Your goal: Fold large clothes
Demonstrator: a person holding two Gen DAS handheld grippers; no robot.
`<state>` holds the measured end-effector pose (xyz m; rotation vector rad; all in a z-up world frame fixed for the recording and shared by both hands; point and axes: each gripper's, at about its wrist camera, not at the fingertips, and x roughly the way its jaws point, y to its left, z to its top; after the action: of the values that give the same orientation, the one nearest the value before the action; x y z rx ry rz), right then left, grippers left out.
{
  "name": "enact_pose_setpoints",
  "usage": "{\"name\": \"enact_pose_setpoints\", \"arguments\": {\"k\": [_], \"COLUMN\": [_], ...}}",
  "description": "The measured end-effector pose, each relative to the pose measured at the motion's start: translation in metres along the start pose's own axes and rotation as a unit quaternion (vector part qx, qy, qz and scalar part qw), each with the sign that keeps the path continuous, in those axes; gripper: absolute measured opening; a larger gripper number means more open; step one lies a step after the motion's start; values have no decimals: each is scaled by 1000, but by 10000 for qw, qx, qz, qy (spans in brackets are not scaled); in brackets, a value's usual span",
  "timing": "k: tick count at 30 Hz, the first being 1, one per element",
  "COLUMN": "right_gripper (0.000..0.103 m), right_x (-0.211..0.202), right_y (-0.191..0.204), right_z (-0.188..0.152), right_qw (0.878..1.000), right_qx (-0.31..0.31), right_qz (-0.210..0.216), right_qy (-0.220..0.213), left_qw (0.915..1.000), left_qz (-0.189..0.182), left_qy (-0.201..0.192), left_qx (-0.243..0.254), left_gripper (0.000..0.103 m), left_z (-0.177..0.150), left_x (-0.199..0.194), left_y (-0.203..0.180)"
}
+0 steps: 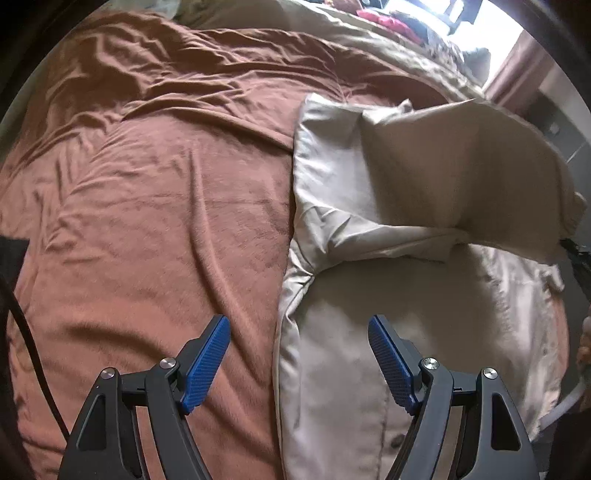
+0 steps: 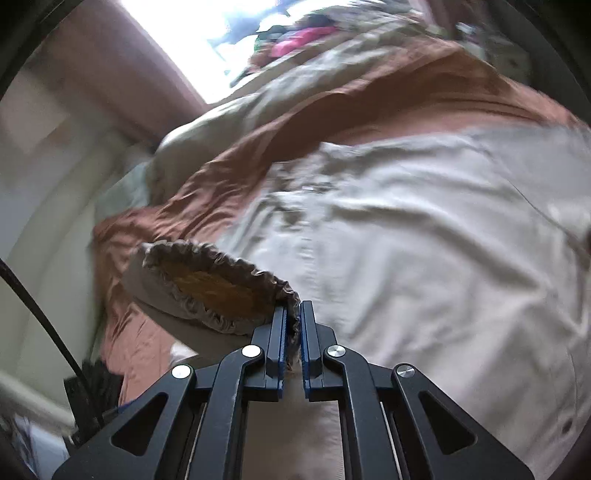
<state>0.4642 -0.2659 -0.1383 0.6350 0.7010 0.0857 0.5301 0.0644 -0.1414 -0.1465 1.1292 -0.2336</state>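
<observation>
A beige jacket [image 1: 388, 325] lies spread on a rust-brown bedspread [image 1: 147, 203]. One sleeve [image 1: 461, 177] of it is lifted and hangs in the air over the jacket's body. My left gripper [image 1: 299, 328] is open above the jacket's left edge, with nothing between its blue pads [image 1: 207, 362]. In the right wrist view my right gripper [image 2: 293, 314] is shut on the sleeve's gathered elastic cuff [image 2: 218, 280], whose yellowish lining shows. The jacket's body [image 2: 424, 240] fills the right of that view, blurred by motion.
The bedspread [image 2: 221, 177] is wrinkled at the far side. A beige blanket [image 1: 332, 22] and pink clothes [image 1: 388, 18] lie at the bed's far end by a bright window [image 2: 192, 37]. A black cable [image 1: 29, 332] runs along the left edge. A hand [image 1: 585, 339] shows at the right.
</observation>
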Motion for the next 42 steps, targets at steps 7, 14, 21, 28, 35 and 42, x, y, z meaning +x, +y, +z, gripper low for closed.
{"name": "enact_pose_setpoints", "arguments": {"k": [7, 14, 21, 28, 35, 42], "right_gripper": [4, 85, 86, 72, 29, 29], "right_x": [-9, -27, 1, 51, 49, 41], "right_y": [-57, -88, -93, -90, -83, -90], "right_z": [-8, -8, -34, -29, 12, 48], "right_qw": [9971, 9943, 9894, 9831, 9936, 9967], "right_qx": [753, 1060, 1267, 1347, 746, 442], "right_qz": [8, 28, 367, 329, 67, -392], "right_qy": [89, -115, 615, 1196, 841, 548], "left_qw": [9992, 9990, 9988, 9989, 9988, 9983], "left_qz": [263, 322, 365, 392, 471, 562], "left_qy": [152, 211, 220, 126, 88, 160], "left_qx": [260, 242, 251, 244, 61, -75], "left_gripper": [64, 44, 24, 16, 13, 13], "left_z": [8, 15, 18, 16, 16, 18], "left_x": [25, 39, 50, 49, 49, 53], "left_y": [-10, -10, -9, -3, 8, 9]}}
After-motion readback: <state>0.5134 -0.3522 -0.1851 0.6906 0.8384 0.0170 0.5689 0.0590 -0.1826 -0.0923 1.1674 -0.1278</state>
